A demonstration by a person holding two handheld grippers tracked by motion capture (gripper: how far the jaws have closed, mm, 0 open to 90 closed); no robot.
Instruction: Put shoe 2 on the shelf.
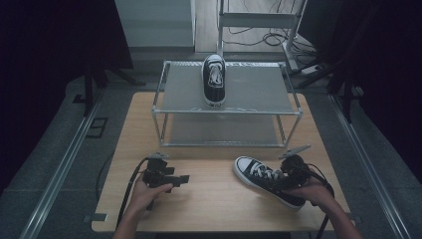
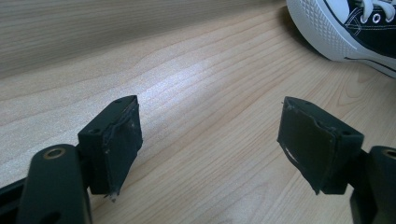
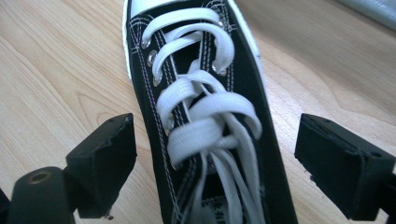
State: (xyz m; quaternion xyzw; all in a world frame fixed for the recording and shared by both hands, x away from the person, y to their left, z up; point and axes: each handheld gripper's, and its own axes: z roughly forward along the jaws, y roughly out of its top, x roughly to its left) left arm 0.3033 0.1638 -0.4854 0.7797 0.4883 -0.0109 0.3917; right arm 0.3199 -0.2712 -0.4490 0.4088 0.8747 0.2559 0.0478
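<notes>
step: grasp sneaker on bench | right claw released, jaws straddling laces, untouched | left claw released, idle | advice: centre over midfoot, clench evenly

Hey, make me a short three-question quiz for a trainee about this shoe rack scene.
1. True or false: the sneaker on the rack lies on the lower shelf.
2. Multiple choice: the right gripper has its jaws A) clamped on the laces, B) open on either side of the sneaker on the table, C) shut above bare wood.
3. What lies between the jaws of the left gripper?

Key
1. False: it stands on the top shelf of the metal rack.
2. B.
3. Nothing but the bare wooden table; its jaws are open.
</notes>
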